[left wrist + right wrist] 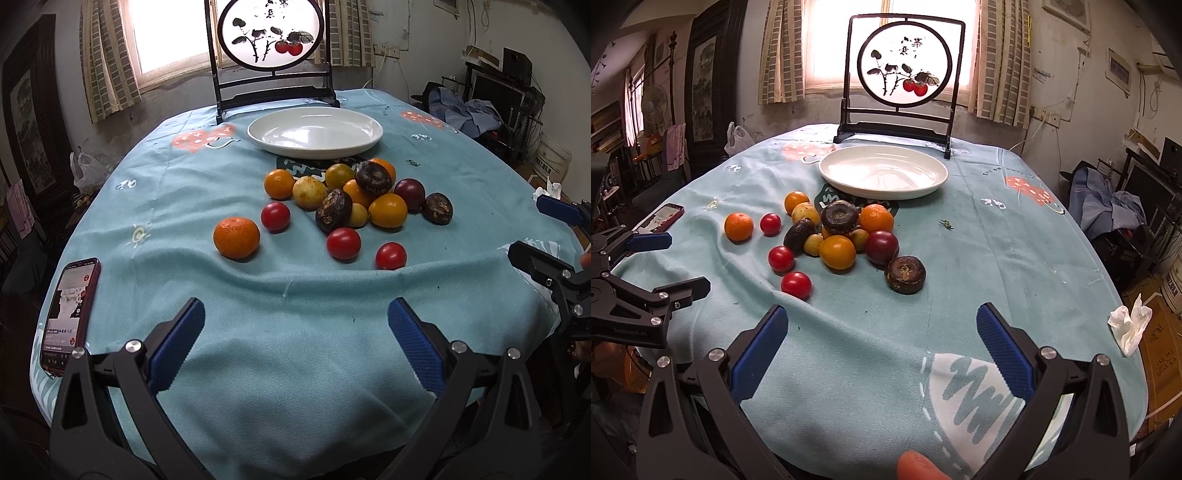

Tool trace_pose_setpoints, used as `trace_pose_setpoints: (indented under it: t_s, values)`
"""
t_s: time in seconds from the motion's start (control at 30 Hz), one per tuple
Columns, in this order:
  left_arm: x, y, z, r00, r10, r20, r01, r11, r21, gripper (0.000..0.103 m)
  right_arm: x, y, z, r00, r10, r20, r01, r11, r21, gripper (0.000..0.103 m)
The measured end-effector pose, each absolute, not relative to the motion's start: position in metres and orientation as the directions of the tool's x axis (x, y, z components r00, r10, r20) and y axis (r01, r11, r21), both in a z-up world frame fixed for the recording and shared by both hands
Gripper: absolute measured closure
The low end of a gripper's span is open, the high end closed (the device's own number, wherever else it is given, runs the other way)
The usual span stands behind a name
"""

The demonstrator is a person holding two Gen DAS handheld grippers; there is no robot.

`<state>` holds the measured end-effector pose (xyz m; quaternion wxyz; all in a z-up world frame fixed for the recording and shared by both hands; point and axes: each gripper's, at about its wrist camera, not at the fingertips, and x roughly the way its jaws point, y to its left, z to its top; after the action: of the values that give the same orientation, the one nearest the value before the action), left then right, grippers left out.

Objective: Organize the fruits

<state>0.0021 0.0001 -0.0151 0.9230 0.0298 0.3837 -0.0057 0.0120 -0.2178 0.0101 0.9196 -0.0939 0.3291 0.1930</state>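
While hovering low over the near edge of the teal tablecloth [295, 350], left gripper [295, 343] aimed forward at the fruit, blue-padded fingers [177, 343] spread wide, holding nothing. Right gripper [881, 347] same pose on its side: level, pointed toward the pile, jaws wide apart, nothing between them; also visible at the right edge of the left wrist view, gap between its two fingers showing. Fruit pile [354, 195] at table centre, just in front of the white plate [258, 134]: oranges, yellowish fruits, a dark plum [409, 192], and three brown water-chestnut-like pieces, most touching one another. Loose mandarin [236, 237] sitting apart on the left of the pile. Three cherry tomatoes [343, 243] scattered on the near side, apart from each other. Plate holding no fruit, set right in front of the framed persimmon screen [271, 33] at the far side. Red phone [70, 314] lying screen-up at the left table edge, near the left gripper. Crumpled tissue [1128, 325] at the right table edge.
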Motion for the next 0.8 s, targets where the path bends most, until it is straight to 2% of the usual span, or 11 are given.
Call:
trace_pose_setpoints:
  t_s: [0.13, 0.27, 0.33, 0.43, 0.57, 0.63, 0.7, 0.8]
  values:
    - [0.003, 0.000, -0.017, 0.701, 0.013, -0.713, 0.035, 0.998, 0.053, 0.002, 0.011, -0.219, 0.010, 0.689, 0.373, -0.621, -0.457, 0.889, 0.027, 0.001]
    - [0.007, 0.004, -0.022, 0.688, 0.014, -0.725, 0.031, 0.998, 0.049, 0.002, 0.004, -0.223, 0.009, 0.710, 0.485, -0.510, -0.499, 0.858, 0.121, 0.001]
    - [0.009, 0.009, -0.025, 0.682, 0.015, -0.731, 0.029, 0.998, 0.047, 0.002, 0.007, -0.216, 0.004, 0.656, 0.521, -0.546, -0.538, 0.830, 0.145, 0.001]
    - [0.012, 0.023, -0.029, 0.679, 0.016, -0.734, 0.012, 0.999, 0.033, 0.002, 0.015, -0.198, -0.011, 0.590, 0.465, -0.660, -0.535, 0.837, 0.111, 0.001]
    - [0.015, 0.044, -0.031, 0.690, -0.007, -0.723, -0.002, 1.000, -0.012, 0.002, 0.020, -0.183, -0.017, 0.600, 0.461, -0.653, -0.538, 0.837, 0.096, 0.001]
    - [0.017, 0.054, -0.031, 0.694, -0.028, -0.719, -0.004, 0.999, -0.043, 0.002, 0.028, -0.177, -0.019, 0.590, 0.474, -0.654, -0.540, 0.834, 0.117, 0.006]
    - [0.019, 0.061, -0.031, 0.699, -0.056, -0.713, -0.001, 0.997, -0.080, 0.002, 0.038, -0.173, -0.022, 0.558, 0.506, -0.658, -0.548, 0.820, 0.166, 0.021]
    - [0.023, 0.068, -0.033, 0.704, -0.086, -0.705, 0.009, 0.994, -0.112, 0.003, 0.054, -0.163, -0.028, 0.521, 0.522, -0.675, -0.542, 0.813, 0.211, 0.035]
